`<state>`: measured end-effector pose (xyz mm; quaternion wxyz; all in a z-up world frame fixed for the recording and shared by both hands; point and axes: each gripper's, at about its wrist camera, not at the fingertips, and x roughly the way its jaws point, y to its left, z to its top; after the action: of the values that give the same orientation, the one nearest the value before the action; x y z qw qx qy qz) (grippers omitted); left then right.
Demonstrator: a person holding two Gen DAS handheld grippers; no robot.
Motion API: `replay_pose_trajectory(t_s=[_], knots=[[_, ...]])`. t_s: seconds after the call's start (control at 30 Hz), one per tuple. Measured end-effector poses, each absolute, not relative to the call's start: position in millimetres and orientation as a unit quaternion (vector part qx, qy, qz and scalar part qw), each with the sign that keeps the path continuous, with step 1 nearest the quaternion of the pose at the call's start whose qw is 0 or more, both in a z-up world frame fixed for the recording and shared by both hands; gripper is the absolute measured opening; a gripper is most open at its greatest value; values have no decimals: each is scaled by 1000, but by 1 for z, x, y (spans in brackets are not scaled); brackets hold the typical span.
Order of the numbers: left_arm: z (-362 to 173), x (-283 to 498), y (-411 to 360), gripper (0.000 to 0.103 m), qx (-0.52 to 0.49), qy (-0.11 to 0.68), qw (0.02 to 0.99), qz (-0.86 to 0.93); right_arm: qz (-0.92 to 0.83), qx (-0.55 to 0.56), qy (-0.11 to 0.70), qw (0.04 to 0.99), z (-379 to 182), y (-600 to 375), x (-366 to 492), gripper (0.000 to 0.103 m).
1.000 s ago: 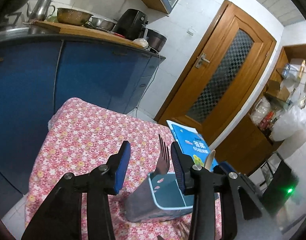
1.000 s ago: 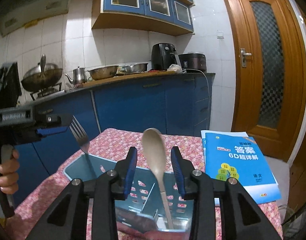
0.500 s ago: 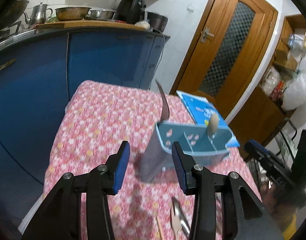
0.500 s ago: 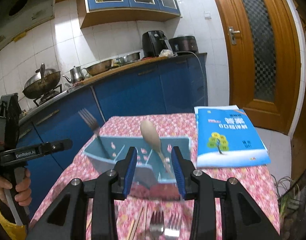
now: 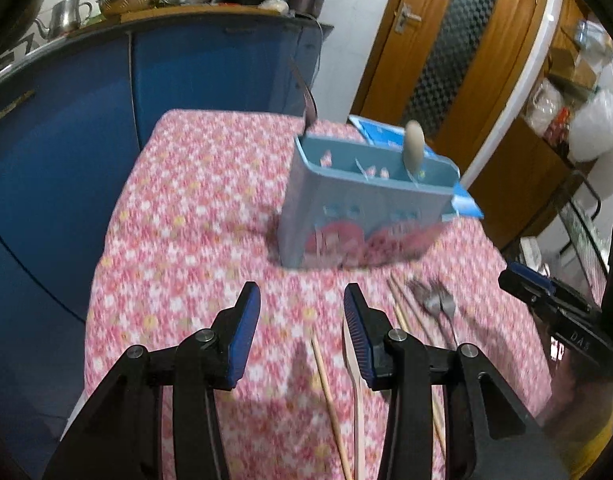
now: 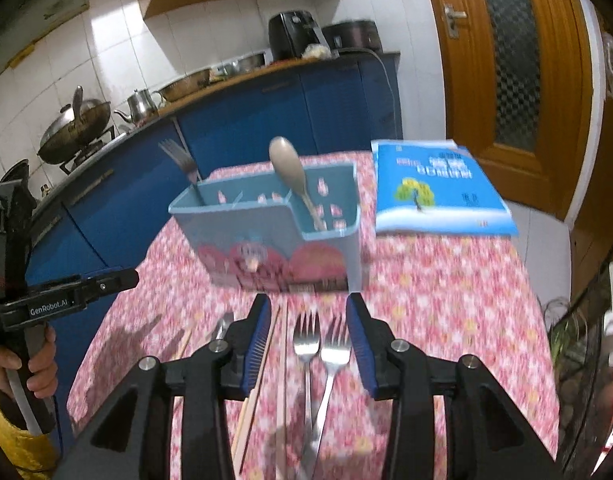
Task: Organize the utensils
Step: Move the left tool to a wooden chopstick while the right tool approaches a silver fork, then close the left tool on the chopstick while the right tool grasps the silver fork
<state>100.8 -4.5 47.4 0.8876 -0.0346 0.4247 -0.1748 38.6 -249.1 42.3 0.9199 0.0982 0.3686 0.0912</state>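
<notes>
A light-blue divided utensil caddy [image 6: 266, 236] stands upright on the table. A metal fork [image 6: 180, 164] stands tines-up in its left end and a beige spoon [image 6: 292, 172] leans in a right compartment. Nearer, two forks [image 6: 320, 344] lie side by side, wooden chopsticks [image 6: 262, 364] just left.

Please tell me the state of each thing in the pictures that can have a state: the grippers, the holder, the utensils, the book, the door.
Left gripper: open, empty.
Right gripper: open, empty, above two forks.
Utensil holder: upright on the tablecloth.
Fork: standing in the holder's left end.
Spoon: leaning in the right compartment.
Two forks: lying flat, overlapping.
Chopsticks: lying loose.
Book: closed.
Door: shut.
</notes>
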Motion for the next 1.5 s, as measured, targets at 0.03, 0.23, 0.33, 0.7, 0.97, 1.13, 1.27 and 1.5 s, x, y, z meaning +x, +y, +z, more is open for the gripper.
replay_pose_trajectory(t_s=[0.03,0.23,0.33,0.7,0.97,1.13,1.27,1.5], knots=[[44,98,-6,44,-30,430,885,-175,91,100,374,918,40,-249,36,42],[26,81,-14,44,-3,459,871,-174,89,106,403,905,25,-249,20,44],[17,74,-17,44,5,470,866,-173,91,109,412,900,20,-248,13,45],[-11,62,-36,44,63,502,847,-165,96,119,428,891,6,-247,-3,48],[-23,64,-45,31,76,525,831,-165,99,122,432,888,3,-251,-7,49],[-24,65,-51,25,89,530,827,-165,98,123,433,887,1,-252,-7,50],[-24,70,-52,25,86,541,820,-162,97,123,435,887,-1,-252,-7,50],[-24,73,-51,6,81,533,825,-169,91,116,444,884,-3,-253,2,50]])
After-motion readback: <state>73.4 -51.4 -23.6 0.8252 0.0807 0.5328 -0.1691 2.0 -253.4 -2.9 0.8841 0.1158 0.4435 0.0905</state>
